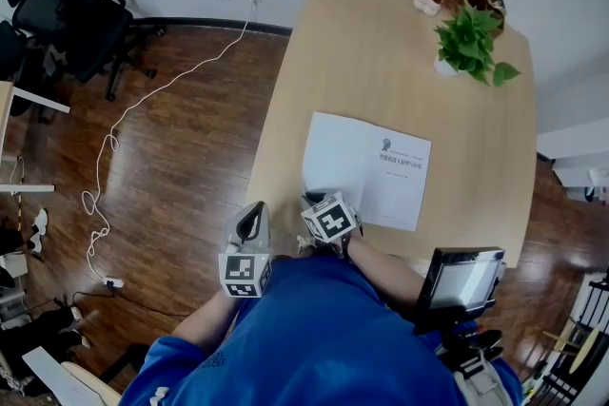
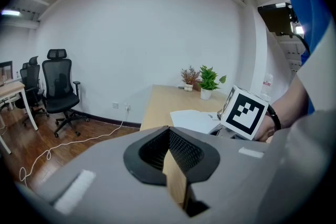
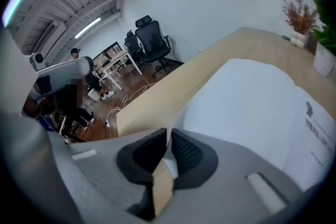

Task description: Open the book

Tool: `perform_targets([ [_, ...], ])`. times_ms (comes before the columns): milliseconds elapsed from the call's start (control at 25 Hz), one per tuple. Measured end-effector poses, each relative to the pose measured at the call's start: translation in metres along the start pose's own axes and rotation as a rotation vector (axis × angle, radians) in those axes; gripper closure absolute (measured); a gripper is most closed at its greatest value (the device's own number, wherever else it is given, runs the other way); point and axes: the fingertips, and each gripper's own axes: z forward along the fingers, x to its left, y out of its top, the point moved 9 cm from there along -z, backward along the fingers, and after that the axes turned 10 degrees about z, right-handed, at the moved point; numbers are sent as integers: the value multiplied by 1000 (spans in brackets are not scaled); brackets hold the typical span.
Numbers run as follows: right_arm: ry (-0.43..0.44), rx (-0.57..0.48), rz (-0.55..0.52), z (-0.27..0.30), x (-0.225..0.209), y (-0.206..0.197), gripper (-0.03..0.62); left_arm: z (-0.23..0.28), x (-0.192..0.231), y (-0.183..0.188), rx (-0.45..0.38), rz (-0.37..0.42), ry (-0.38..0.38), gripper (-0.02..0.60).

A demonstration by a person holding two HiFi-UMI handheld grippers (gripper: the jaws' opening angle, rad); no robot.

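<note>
The book (image 1: pixel 366 168) lies open on the wooden table (image 1: pixel 381 52), with a blank white page on the left and a printed page on the right. My right gripper (image 1: pixel 313 202) is at the book's near left corner. In the right gripper view the book (image 3: pixel 252 102) spreads wide, and the right gripper (image 3: pixel 168 135) has its jaws a narrow slit apart, with a thin white page edge in the gap. My left gripper (image 1: pixel 252 216) hangs beside the table's left edge, off the book. In the left gripper view the left gripper (image 2: pixel 169 131) is shut with nothing in it.
Two potted plants (image 1: pixel 466 38) stand at the table's far right end. A black office chair (image 1: pixel 67 5) and a white cable (image 1: pixel 105 166) are on the wooden floor to the left. A dark screen device (image 1: pixel 461 279) sits by the table's near right corner.
</note>
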Motion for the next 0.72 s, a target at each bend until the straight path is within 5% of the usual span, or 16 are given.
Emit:
perform_targets([
  [720, 62, -83, 48, -12, 10, -2, 487, -4, 0, -2, -10, 22, -38, 575],
])
